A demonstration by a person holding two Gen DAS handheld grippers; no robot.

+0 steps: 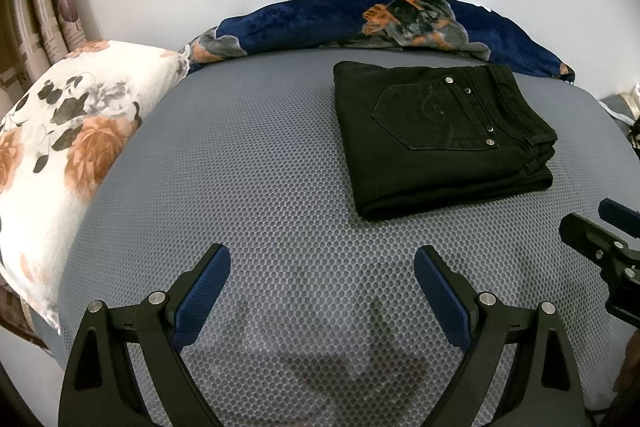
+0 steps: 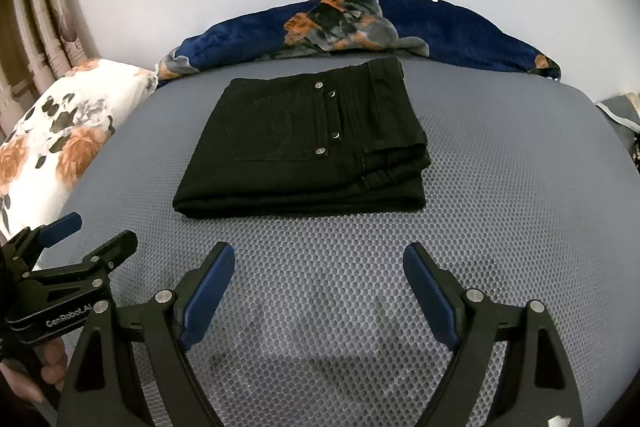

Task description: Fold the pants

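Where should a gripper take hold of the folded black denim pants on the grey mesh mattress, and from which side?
Probably at the near folded edge of the folded black denim pants. It is one rounded, closed fold facing both open grippers, so the layers should stay together. The right end shows loose stacked layers and the waistband, which could slip apart.

pants (image 2: pixel 304 151) on mattress (image 2: pixel 500 195), blanket (image 2: pixel 460 31) behind

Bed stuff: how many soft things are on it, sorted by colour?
Black: 1, the folded pants
White with orange flowers: 1, the floral pillow
Dark blue: 1, the rolled blanket
Total: 3 on the grey mesh mattress
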